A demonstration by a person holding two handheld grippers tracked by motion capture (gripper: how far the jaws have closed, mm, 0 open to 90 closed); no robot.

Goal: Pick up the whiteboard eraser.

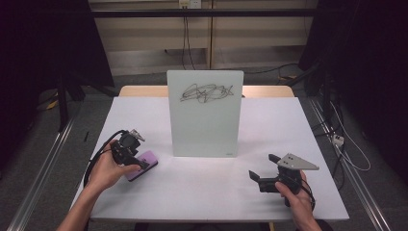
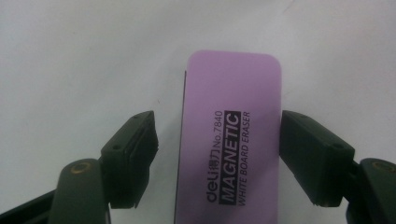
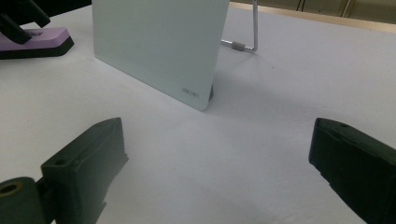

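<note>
Whiteboard (image 1: 205,113) stands upright mid-table (image 1: 269,192), black scribble (image 1: 207,92) near its top not yet wiped. Purple eraser (image 2: 229,140) lies flat at the board's left; left gripper (image 2: 217,156) straddles it, one jaw touching, the other just off, so no firm grip yet. Right gripper (image 3: 217,172) wide, empty. Dark room, cables on the floor.

A flat purple foam eraser (image 2: 231,140) with a black underside and black-and-white lettering is seen at near left. A tangled black scribble is drawn across the upright pale-green glass board (image 1: 205,115), on a white table (image 1: 202,187).
</note>
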